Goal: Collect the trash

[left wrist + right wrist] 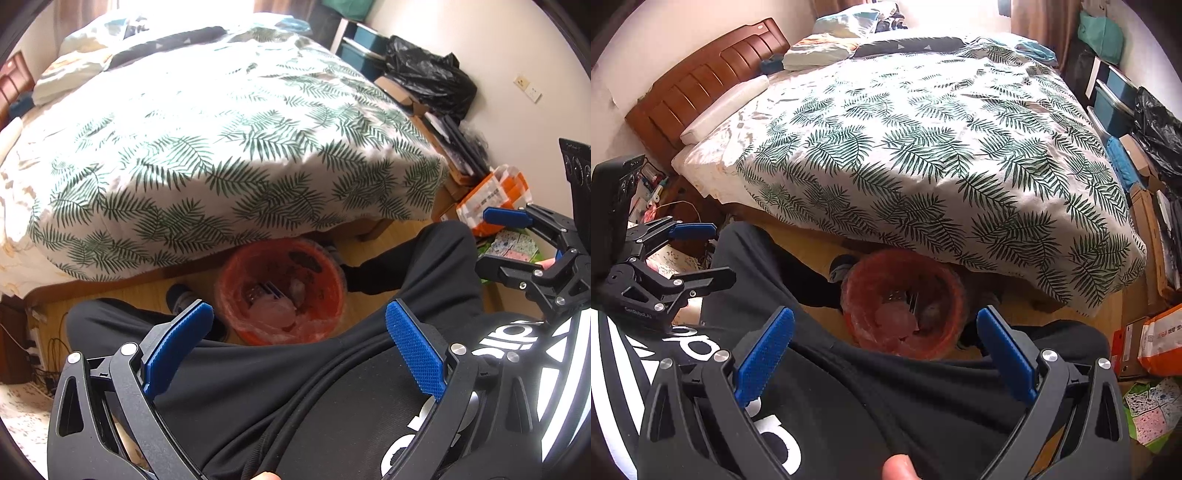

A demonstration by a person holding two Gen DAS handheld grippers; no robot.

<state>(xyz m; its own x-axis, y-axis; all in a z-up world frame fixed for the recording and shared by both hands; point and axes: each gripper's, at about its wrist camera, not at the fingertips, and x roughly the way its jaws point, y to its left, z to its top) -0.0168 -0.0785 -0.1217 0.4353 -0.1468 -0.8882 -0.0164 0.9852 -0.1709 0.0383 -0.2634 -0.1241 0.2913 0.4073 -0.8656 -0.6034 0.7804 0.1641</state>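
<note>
An orange bin lined with clear plastic stands on the wood floor between the person's legs, at the bed's foot; it also shows in the right wrist view. Crumpled pale trash lies inside it. My left gripper is open and empty, held above the lap, with the bin between its blue pads. My right gripper is open and empty too, above the bin and lap. Each gripper shows in the other's view, the right gripper at the right edge, the left gripper at the left edge.
A bed with a fern-print duvet fills the space behind the bin. Black trash bag, cardboard boxes and an orange-white parcel crowd the right wall. A wooden headboard and cluttered nightstand lie left. The person's black trousers lie under both grippers.
</note>
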